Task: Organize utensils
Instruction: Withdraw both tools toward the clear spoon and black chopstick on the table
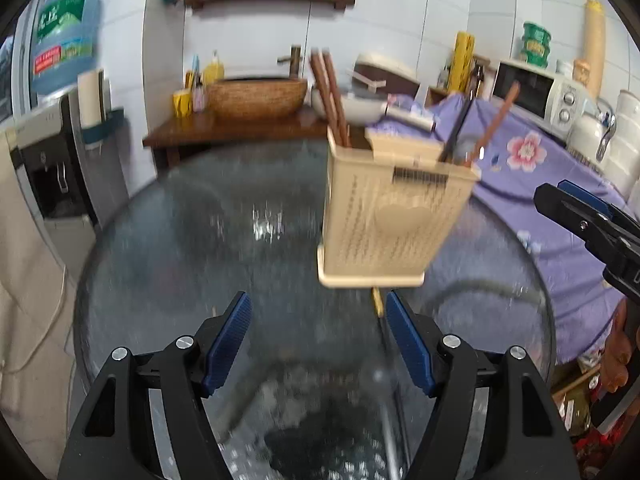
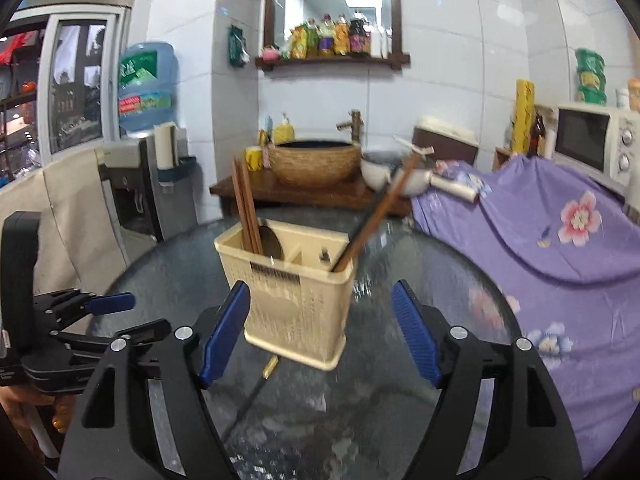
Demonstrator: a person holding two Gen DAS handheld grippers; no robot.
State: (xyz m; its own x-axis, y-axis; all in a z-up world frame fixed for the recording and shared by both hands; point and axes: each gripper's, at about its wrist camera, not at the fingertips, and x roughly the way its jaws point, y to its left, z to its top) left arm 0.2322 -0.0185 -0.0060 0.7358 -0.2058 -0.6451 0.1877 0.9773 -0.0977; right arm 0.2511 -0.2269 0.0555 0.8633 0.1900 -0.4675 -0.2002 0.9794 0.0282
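Note:
A cream plastic utensil holder [image 1: 388,216] [image 2: 292,292] stands on a round glass table [image 1: 224,248] [image 2: 400,392]. Brown chopsticks [image 1: 330,96] [image 2: 246,210] stand in its one compartment beside a dark spoon [image 2: 271,242]; another brown chopstick [image 1: 494,124] [image 2: 380,212] leans out of the other. A chopstick with a gold tip [image 1: 377,302] [image 2: 262,378] lies on the glass just in front of the holder. My left gripper [image 1: 319,340] is open and empty, just short of the holder. My right gripper [image 2: 320,332] is open and empty, close to the holder's front.
A purple floral cloth [image 1: 532,168] [image 2: 560,240] covers the furniture to the right, with a microwave [image 1: 536,92] [image 2: 596,144] behind. A wooden counter holds a woven basin [image 1: 256,98] [image 2: 316,162]. A water dispenser [image 1: 60,128] [image 2: 136,184] stands at the left.

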